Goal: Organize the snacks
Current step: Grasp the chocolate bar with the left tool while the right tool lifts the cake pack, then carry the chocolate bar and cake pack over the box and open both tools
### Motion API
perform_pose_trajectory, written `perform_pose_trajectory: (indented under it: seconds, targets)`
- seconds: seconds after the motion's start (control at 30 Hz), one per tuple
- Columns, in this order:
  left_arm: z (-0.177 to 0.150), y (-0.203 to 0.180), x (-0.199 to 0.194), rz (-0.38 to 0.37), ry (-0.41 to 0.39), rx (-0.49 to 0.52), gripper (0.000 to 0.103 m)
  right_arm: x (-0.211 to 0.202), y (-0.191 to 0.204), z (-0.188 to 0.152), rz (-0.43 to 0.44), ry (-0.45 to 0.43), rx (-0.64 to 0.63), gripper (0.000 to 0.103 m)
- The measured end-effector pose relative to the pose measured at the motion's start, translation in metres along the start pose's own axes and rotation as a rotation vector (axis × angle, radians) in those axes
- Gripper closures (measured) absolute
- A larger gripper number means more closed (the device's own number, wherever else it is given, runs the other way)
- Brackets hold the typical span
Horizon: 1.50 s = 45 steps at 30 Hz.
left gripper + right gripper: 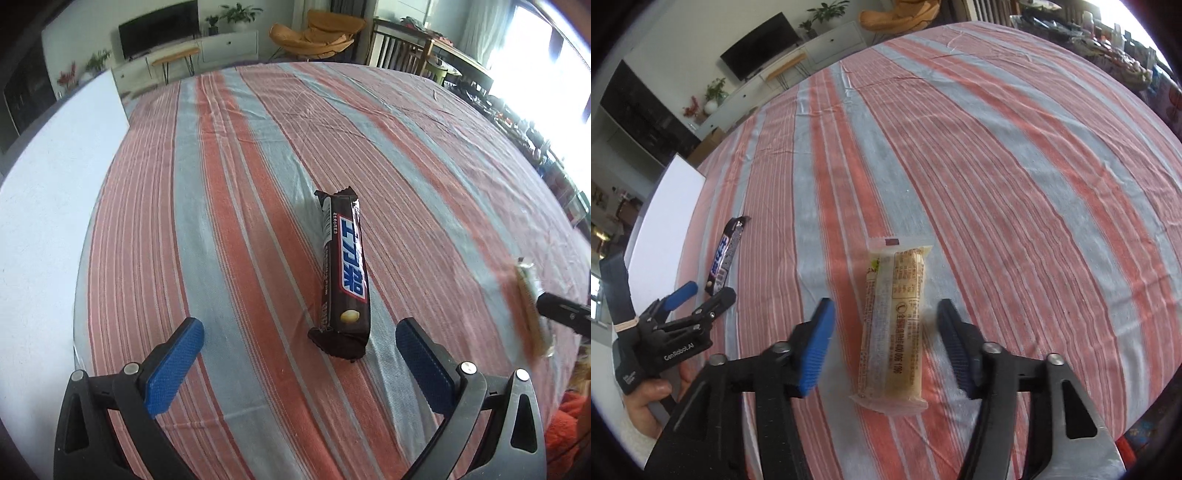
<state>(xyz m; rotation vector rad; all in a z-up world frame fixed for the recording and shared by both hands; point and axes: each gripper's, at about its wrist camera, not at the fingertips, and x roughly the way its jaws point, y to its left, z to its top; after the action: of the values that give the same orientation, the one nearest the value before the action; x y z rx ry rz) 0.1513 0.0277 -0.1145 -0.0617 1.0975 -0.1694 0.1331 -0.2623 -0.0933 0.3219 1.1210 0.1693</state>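
A dark brown chocolate bar point(343, 273) lies lengthwise on the striped tablecloth. My left gripper point(299, 332) is open, its blue pads on either side of the bar's near end, not touching it. The bar also shows in the right wrist view point(726, 254), with the left gripper point(698, 295) behind it. A pale yellow wrapped snack point(895, 325) lies on the cloth. My right gripper point(884, 321) is open around its near half, pads apart from it. In the left wrist view the yellow snack point(532, 306) is blurred at the right edge.
The striped red and grey tablecloth point(258, 147) covers the table. A white board point(48, 206) lies along the table's left side, also in the right wrist view point(665, 221). Chairs, a TV and cabinets stand beyond the far edge.
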Motion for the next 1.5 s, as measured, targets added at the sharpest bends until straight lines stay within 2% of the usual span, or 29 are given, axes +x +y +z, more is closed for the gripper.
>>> perform_pose_trajectory:
  seconds: [0.03,0.1,0.2,0.3,0.33,0.4,0.43,0.47,0.5,0.53,0.8,0.9,1.0,1.1,1.23,1.33,1.5]
  targets:
    - [0.003,0.004,-0.004,-0.024,0.002,-0.038,0.005,-0.002,-0.002,-0.001,0.000,0.015,0.014,0.035]
    - [0.011,0.005,-0.012,-0.020,-0.015,-0.054,0.007,-0.001,-0.007,0.004,0.008,0.057,0.065,0.035]
    - [0.022,-0.011,-0.013,0.030,-0.022,0.037,0.011,0.006,-0.008,0.008,0.005,0.135,0.111,0.035]
    - [0.027,-0.027,0.002,0.100,0.016,0.135,0.029,0.011,0.006,0.007,-0.078,0.165,0.034,0.035]
    - [0.027,-0.031,0.007,0.117,0.029,0.147,0.036,0.012,0.012,0.005,-0.098,0.164,0.012,0.035]
    - [0.028,-0.030,0.013,0.108,0.034,0.137,0.042,0.014,0.021,0.003,-0.118,0.153,-0.014,0.038]
    - [0.029,-0.028,0.012,0.099,0.025,0.121,0.056,0.017,0.025,0.003,-0.124,0.149,-0.029,0.041]
    - [0.030,-0.026,0.010,0.073,0.021,0.106,0.081,0.018,0.029,0.002,-0.151,0.142,-0.052,0.049]
    - [0.029,-0.024,0.007,0.065,0.022,0.092,0.085,0.018,0.032,0.002,-0.192,0.132,-0.081,0.074]
    - [0.027,-0.020,0.002,0.070,0.012,0.077,0.086,0.016,0.032,0.001,-0.196,0.124,-0.080,0.074]
    - [-0.013,0.015,-0.076,-0.129,-0.096,-0.083,0.086,-0.023,0.039,-0.008,-0.094,0.042,-0.046,0.074]
    - [-0.025,0.028,-0.122,-0.198,-0.155,-0.126,0.086,-0.039,0.065,-0.008,-0.039,0.012,-0.073,0.074]
    - [-0.033,0.048,-0.181,-0.240,-0.250,-0.142,0.086,-0.054,0.114,-0.004,0.038,-0.019,-0.135,0.074]
    - [-0.042,0.082,-0.234,-0.196,-0.350,-0.154,0.086,-0.072,0.174,0.000,0.121,-0.048,-0.228,0.074]
    - [-0.052,0.151,-0.266,-0.019,-0.404,-0.212,0.086,-0.086,0.263,-0.002,0.242,-0.070,-0.356,0.074]
    - [-0.066,0.209,-0.264,0.122,-0.382,-0.295,0.086,-0.082,0.327,-0.010,0.328,-0.056,-0.434,0.074]
    - [-0.094,0.275,-0.243,0.244,-0.330,-0.383,0.086,-0.053,0.408,-0.039,0.415,-0.008,-0.547,0.073]
